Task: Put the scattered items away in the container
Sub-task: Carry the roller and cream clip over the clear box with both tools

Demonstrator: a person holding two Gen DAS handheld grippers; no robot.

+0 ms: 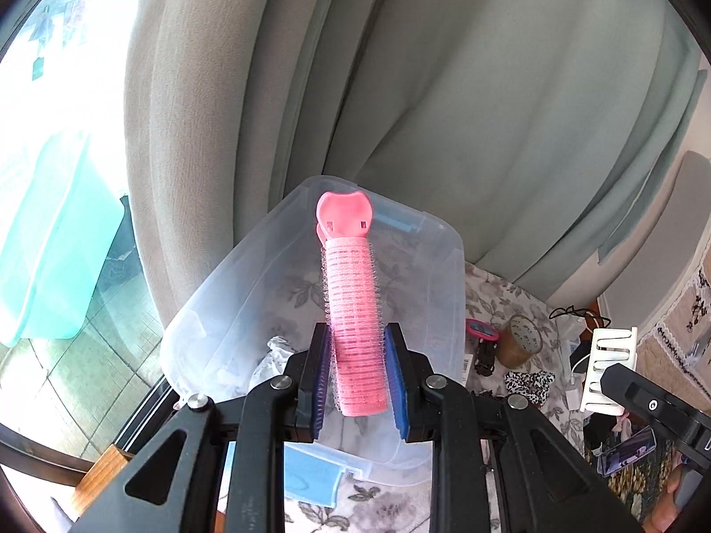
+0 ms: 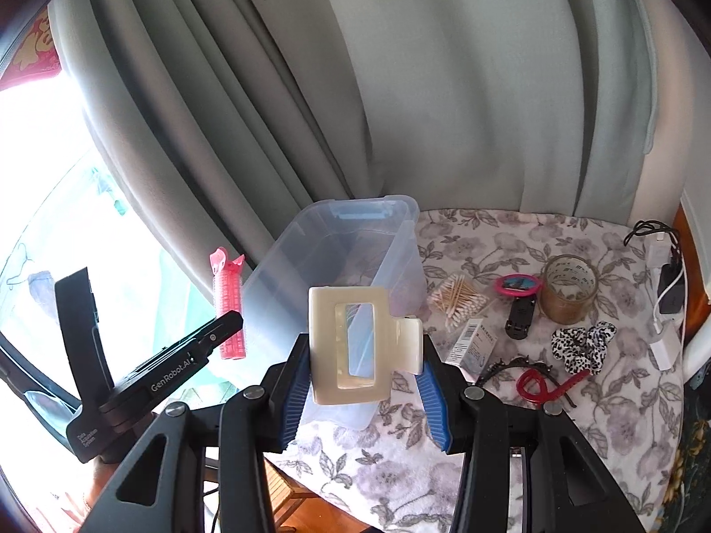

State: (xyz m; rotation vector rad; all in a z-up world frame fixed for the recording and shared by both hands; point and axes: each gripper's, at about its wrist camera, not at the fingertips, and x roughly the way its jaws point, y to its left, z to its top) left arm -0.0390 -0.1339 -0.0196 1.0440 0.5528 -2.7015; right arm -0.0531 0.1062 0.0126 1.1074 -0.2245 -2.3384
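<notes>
My left gripper is shut on a pink hair roller with a clip top, held upright above the clear plastic container. From the right wrist view the same roller and left gripper hang just left of the container. My right gripper is shut on a cream rectangular hair claw clip, in front of the container's near corner. Something white and crumpled lies inside the container.
On the floral cloth to the right lie cotton swabs, a pink round item, a tape roll, a leopard scrunchie, a red clip, a small box and chargers. Curtains hang behind.
</notes>
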